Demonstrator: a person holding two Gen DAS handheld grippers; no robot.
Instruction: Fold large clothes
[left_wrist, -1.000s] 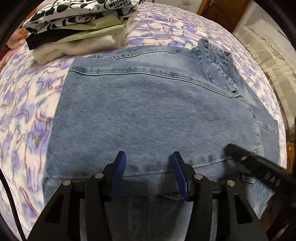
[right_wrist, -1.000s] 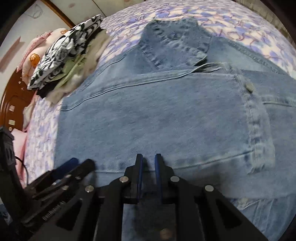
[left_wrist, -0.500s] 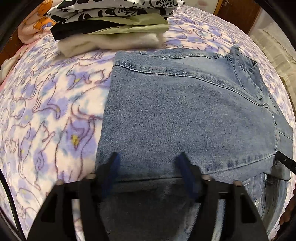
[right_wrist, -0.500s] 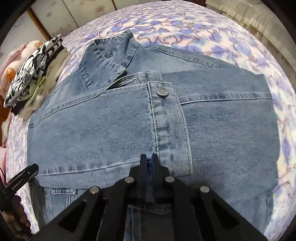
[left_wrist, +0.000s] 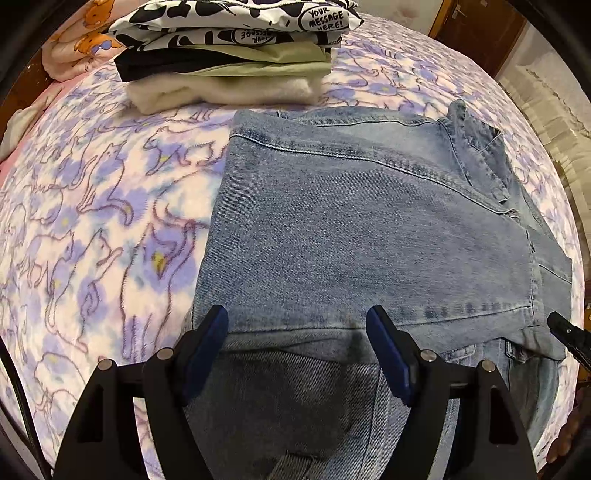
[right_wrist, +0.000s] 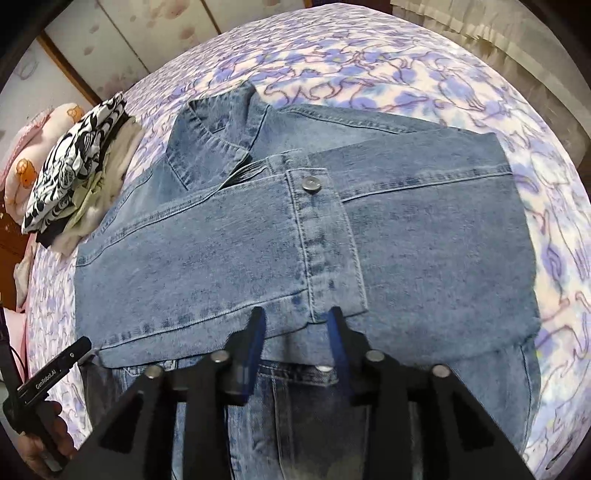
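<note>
A blue denim jacket (left_wrist: 362, 229) lies flat on the bed, collar at the far right in the left wrist view. One sleeve is folded across its body, and the sleeve's cuff with a metal button (right_wrist: 311, 183) shows in the right wrist view. My left gripper (left_wrist: 297, 328) is open and empty, just above the near edge of the folded sleeve. My right gripper (right_wrist: 297, 325) is open and empty, its blue fingertips (right_wrist: 256, 332) just short of the cuff (right_wrist: 325, 243). Each gripper shows at the edge of the other's view.
A stack of folded clothes (left_wrist: 229, 55) sits at the far side of the bed on the purple cat-print blanket (left_wrist: 92, 221); it also shows in the right wrist view (right_wrist: 77, 170). A pink pillow (right_wrist: 29, 162) lies behind it. A curtain (right_wrist: 480, 22) hangs beyond the bed.
My right gripper has opened and let go of the sleeve cuff, which now lies flat on the jacket. Both grippers have drawn back toward the near edge.
</note>
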